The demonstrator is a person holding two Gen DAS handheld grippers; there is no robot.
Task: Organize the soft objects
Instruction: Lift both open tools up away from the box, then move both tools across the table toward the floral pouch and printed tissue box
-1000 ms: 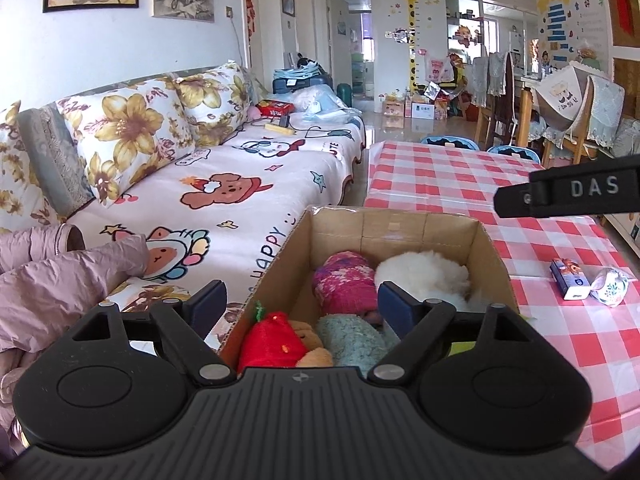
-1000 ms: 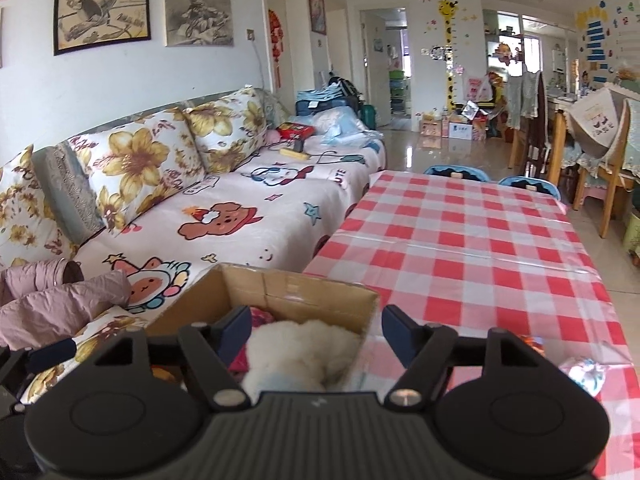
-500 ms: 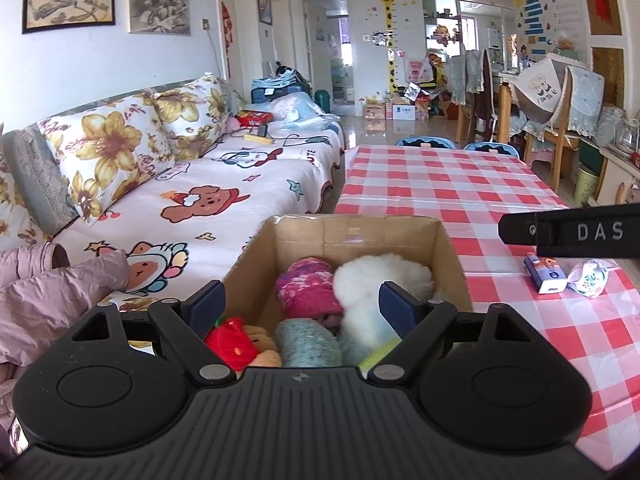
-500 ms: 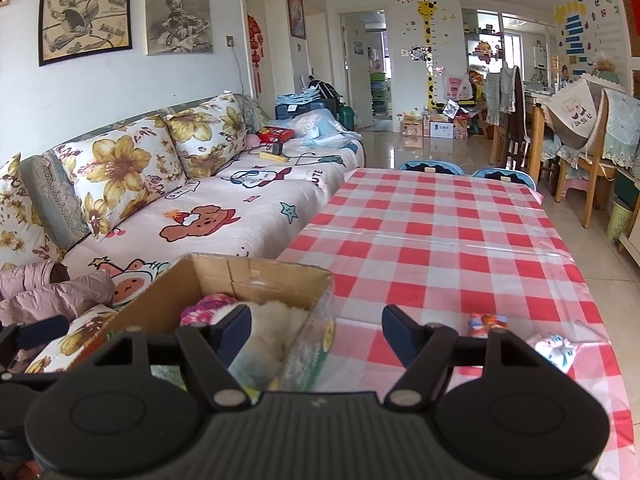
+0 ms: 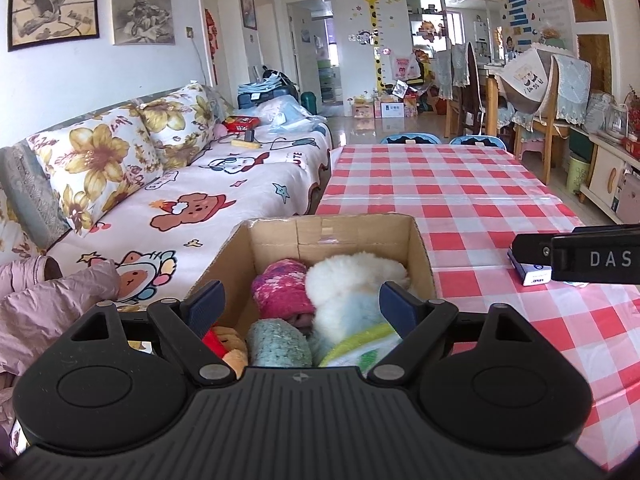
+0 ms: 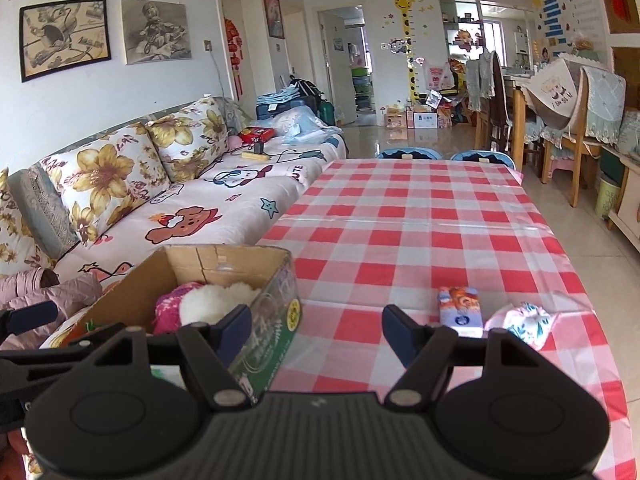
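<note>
An open cardboard box (image 5: 332, 236) stands at the table's near left edge, beside the sofa. It holds a pink knitted piece (image 5: 280, 284), a white fluffy toy (image 5: 356, 280), a teal knitted piece (image 5: 276, 340), a red and orange plush (image 5: 224, 344) and a green-striped cloth (image 5: 360, 344). My left gripper (image 5: 300, 302) hovers open over the box's near end, holding nothing. In the right wrist view the box (image 6: 224, 264) lies to the left. My right gripper (image 6: 316, 322) stands open and empty over the checked tablecloth (image 6: 400, 220), beside the box's right wall.
A small tissue pack (image 6: 460, 308) and a floral pouch (image 6: 528, 320) lie on the cloth right of my right gripper. A sofa (image 5: 180, 200) with flowered cushions runs along the left, a pink jacket (image 5: 52, 304) on its near end. Chairs stand beyond the table.
My right gripper has swung right, from above the white fluffy toy in the box to over the tablecloth. The left gripper has stayed over the box, rolling slightly.
</note>
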